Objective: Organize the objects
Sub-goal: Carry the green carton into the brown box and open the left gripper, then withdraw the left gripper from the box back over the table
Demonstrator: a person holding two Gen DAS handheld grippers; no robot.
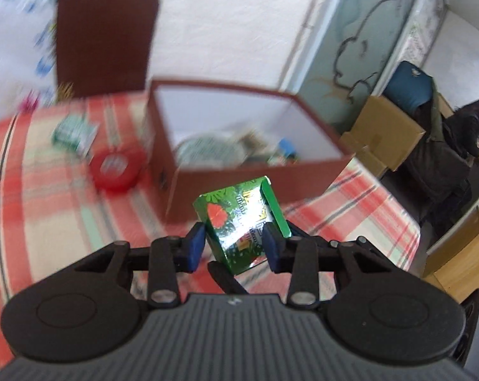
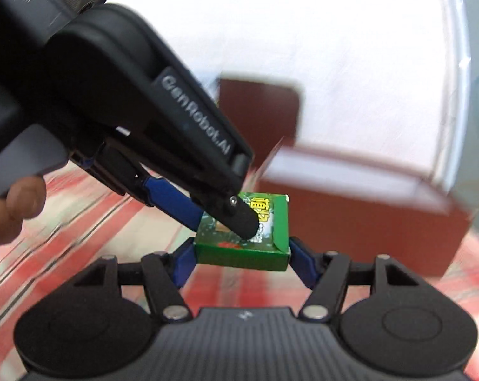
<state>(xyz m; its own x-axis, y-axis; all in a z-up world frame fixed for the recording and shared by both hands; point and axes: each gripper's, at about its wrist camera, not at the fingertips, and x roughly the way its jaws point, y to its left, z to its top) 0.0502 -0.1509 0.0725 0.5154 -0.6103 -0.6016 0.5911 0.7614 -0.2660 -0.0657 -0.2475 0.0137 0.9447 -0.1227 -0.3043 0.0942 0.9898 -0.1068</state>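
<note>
A small green carton (image 1: 236, 219) with a red strawberry print hangs above the plaid tablecloth (image 1: 49, 222), in front of an open brown box (image 1: 255, 184). My left gripper (image 1: 234, 241) is shut on the carton, its blue pads against two opposite faces. In the right wrist view the same green carton (image 2: 239, 255) sits between the blue pads of my right gripper (image 2: 242, 258), which is shut on its sides. There my left gripper (image 2: 226, 222) reaches in from the upper left, with one finger on the printed top and one below. Both grippers hold the carton together.
The brown box (image 2: 366, 222) holds several items. Its brown lid (image 1: 103, 38) stands against the wall behind. A red tape roll (image 1: 117, 170) and a green-white packet (image 1: 76, 133) lie left of the box. Cardboard boxes (image 1: 385, 130) and a person (image 1: 471, 127) are at the far right.
</note>
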